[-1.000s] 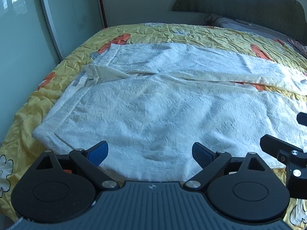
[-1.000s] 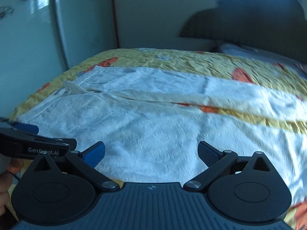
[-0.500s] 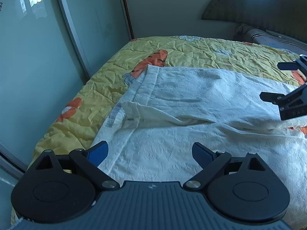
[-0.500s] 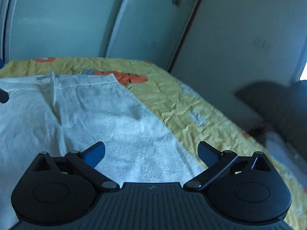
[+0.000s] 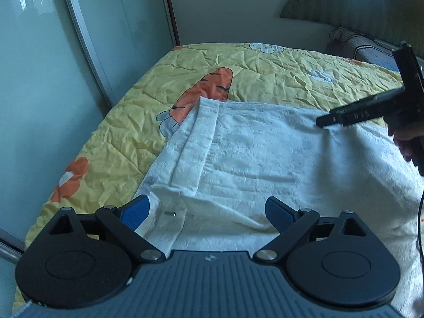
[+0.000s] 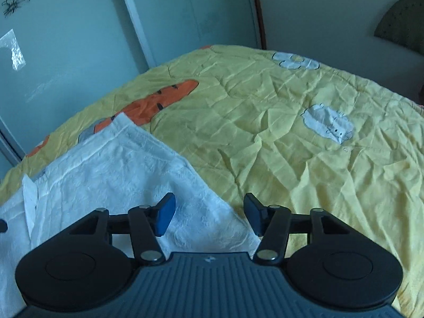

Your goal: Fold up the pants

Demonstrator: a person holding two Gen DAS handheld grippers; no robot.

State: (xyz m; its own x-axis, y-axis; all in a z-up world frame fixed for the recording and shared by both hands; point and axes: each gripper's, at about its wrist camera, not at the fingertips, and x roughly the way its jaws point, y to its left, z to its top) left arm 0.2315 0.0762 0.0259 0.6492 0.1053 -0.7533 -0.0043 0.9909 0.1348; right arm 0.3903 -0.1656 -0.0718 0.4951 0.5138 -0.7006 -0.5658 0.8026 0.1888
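Reaching for the waist end of a pair of white pants, a person brings two hand-held grippers to the garment, which lies spread across a yellow cartoon-print quilt on a bed. The waistband sits toward the quilt's left edge, near the frosted sliding doors, with the legs running off toward the headboard side.

The left gripper hangs over the near part of the waistband, its blue pads spread wide apart and clear of the cloth; nothing is held. The right gripper stands at the far long edge of the pants, where white cloth meets bare quilt. Its jaws have just been closing and now stand partly drawn in, with the garment's edge lying between them. The pads do not appear to press on the cloth yet, so no grip is made. The left wrist view shows that same gripper tip down at the fabric, the person's hand behind it.

Judging by this, the step in hand is the first grasp, taking hold of the far side of the pants at the waist end so that one leg can be laid over the other. The next move likely calls for the right jaws to pinch the edge fully, the left to drop and clamp the waistband corner, then both to lift together and carry the cloth across evenly so it does not bunch.
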